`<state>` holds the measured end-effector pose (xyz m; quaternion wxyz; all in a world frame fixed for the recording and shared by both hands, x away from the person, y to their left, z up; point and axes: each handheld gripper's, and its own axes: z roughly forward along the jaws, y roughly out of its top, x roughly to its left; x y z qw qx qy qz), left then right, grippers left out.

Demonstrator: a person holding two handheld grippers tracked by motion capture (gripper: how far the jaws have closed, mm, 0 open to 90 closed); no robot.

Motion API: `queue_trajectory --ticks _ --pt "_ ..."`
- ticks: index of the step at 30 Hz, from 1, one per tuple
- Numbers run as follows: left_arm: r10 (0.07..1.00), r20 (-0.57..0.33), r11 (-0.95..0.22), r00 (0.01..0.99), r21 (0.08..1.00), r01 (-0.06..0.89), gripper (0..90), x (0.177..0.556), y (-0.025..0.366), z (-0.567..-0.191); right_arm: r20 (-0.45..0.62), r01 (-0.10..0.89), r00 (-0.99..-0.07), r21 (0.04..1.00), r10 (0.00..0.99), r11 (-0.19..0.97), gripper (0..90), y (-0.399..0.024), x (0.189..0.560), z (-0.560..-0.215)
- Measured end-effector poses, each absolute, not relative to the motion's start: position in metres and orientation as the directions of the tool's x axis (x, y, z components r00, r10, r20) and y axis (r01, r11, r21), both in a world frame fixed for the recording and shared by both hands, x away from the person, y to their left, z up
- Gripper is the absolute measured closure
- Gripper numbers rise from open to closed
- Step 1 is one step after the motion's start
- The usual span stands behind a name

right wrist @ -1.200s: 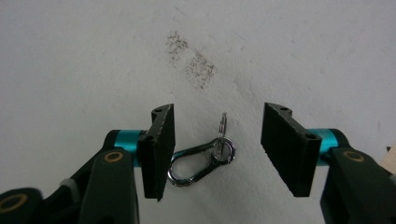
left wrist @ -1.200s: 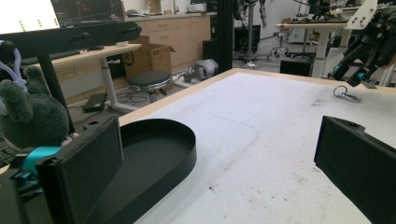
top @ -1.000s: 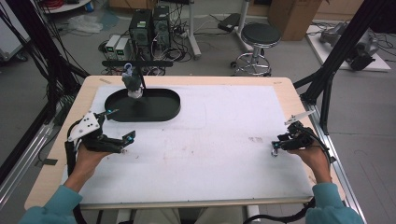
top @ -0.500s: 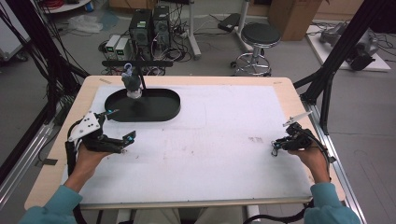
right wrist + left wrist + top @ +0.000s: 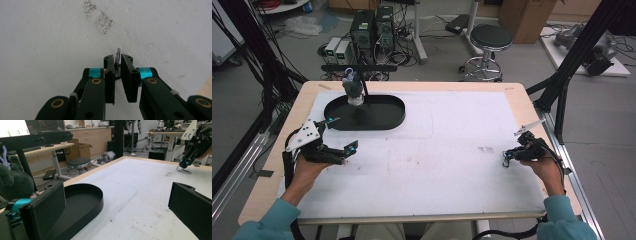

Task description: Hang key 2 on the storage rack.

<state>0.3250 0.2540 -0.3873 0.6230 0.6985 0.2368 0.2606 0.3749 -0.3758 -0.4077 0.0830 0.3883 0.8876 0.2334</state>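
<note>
Silvery metal ring (image 5: 118,55) (thin, edge-on) stands clamped upright in the right tool (image 5: 118,65).

Teal sleeves (image 5: 272,222) on both forearms. Left tool (image 5: 343,134) black, teal-tipped, grey three-cornered plate, black cable. Right tool (image 5: 118,65) black, teal bands, brass-coloured pivot screws.

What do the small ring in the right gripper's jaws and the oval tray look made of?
Ring: probably metal, thin and silvery with a bright glint; its lower part is hidden between the pads. Oval tray: likely moulded plastic, matte black, with an even low wall and dull sheen.
</note>
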Motion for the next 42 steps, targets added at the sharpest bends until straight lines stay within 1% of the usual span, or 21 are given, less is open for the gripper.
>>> queue_trajectory --ticks 6,14,21,24,26,31,37,42 --pt "0.655 0.068 -0.115 0.752 0.993 0.01 1.7 0.325 0.254 -0.387 0.032 0.651 -0.684 0.479 0.729 0.589 87.1 -0.376 0.375 -0.407" --pt "0.655 0.065 -0.113 0.753 0.994 0.012 1.7 0.325 0.253 -0.388 0.052 0.677 -0.657 0.479 0.752 0.558 88.5 -0.377 0.376 -0.407" --pt "0.658 0.059 -0.106 0.751 0.994 0.015 1.7 0.326 0.254 -0.387 0.062 0.669 -0.66 0.502 0.749 0.548 88.9 -0.377 0.374 -0.405" --pt "0.653 0.054 -0.104 0.755 0.994 0.019 1.7 0.326 0.254 -0.387 0.07 0.655 -0.667 0.531 0.742 0.538 88.9 -0.376 0.373 -0.402" --pt "0.647 0.029 -0.077 0.762 0.997 0.027 1.7 0.327 0.254 -0.387 0.081 0.639 -0.674 0.562 0.734 0.525 88.9 -0.376 0.372 -0.399" --pt "0.644 0.022 -0.082 0.765 0.996 0.04 1.7 0.329 0.254 -0.384 0.119 0.595 -0.696 0.648 0.708 0.475 88.9 -0.373 0.368 -0.39" --pt "0.633 0.03 -0.093 0.773 0.995 0.037 1.7 0.331 0.249 -0.377 0.098 0.519 -0.74 0.713 0.666 0.471 88.9 -0.358 0.363 -0.379" --pt "0.609 0.025 -0.107 0.793 0.993 0.05 1.7 0.336 0.243 -0.37 0.139 0.45 -0.78 0.802 0.61 0.392 88.9 -0.343 0.36 -0.366"
